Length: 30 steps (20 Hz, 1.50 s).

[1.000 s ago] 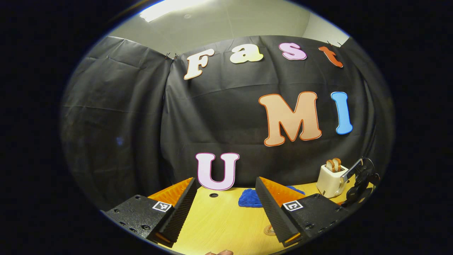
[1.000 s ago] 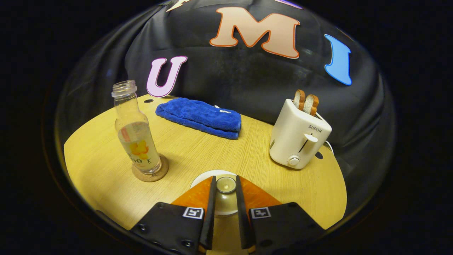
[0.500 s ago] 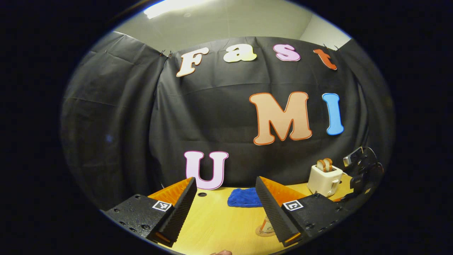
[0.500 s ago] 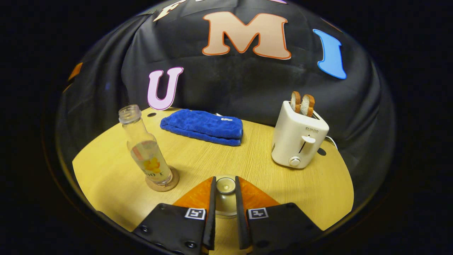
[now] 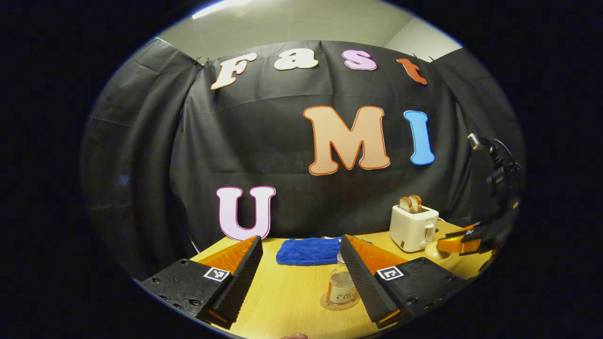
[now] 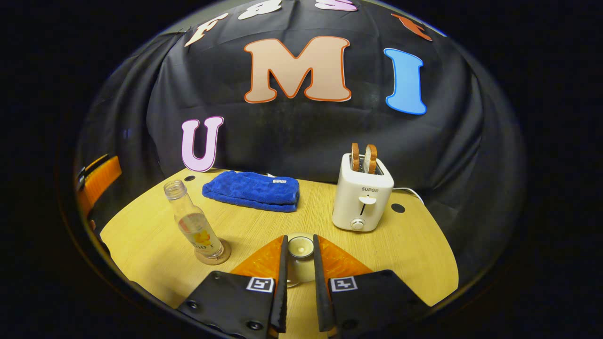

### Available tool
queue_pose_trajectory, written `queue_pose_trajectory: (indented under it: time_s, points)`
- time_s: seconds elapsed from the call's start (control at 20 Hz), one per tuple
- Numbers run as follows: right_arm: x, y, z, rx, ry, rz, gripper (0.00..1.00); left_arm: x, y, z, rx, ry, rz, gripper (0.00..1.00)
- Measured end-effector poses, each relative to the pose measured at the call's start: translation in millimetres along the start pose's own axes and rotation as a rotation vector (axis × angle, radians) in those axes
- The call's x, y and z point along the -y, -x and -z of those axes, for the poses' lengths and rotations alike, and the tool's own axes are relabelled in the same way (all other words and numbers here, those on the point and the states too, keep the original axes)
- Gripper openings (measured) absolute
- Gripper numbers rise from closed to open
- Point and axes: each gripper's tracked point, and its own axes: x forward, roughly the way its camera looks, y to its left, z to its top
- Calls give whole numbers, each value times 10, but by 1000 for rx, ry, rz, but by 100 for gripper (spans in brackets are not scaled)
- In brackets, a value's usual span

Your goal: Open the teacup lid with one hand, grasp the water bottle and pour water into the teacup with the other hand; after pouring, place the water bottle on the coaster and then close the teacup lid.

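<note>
The right tool pinches the knob of the teacup lid between both fingers, and it has lifted higher than a moment ago, so the lid is coming off. The teacup itself is hidden under the lid. The water bottle stands on the coaster, to the left of the lid. The left tool is wide open and holds nothing. It has swung toward the bottle, which now sits just beyond its fingers. Grabbing the bottle looks like the next job.
</note>
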Motion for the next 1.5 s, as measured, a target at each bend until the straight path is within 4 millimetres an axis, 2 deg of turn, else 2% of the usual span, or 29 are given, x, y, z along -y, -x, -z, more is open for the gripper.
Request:
queue_pose_trajectory:
  time_s: [0.35,0.5,0.75,1.05,1.5]
  points:
    - [113,285,-27,6,12,30,28,399,-94,480,-79,5,117,97]
    - [142,372,-25,8,6,43,29,556,-144,767,-128,-9,160,97]
    - [337,535,-133,43,15,99,27,647,-214,1252,-222,-55,205,97]
    - [438,665,-65,15,-8,132,29,705,-336,1664,-298,-66,235,97]
    - [534,725,10,-7,-28,155,28,829,-489,1904,-344,-64,267,98]
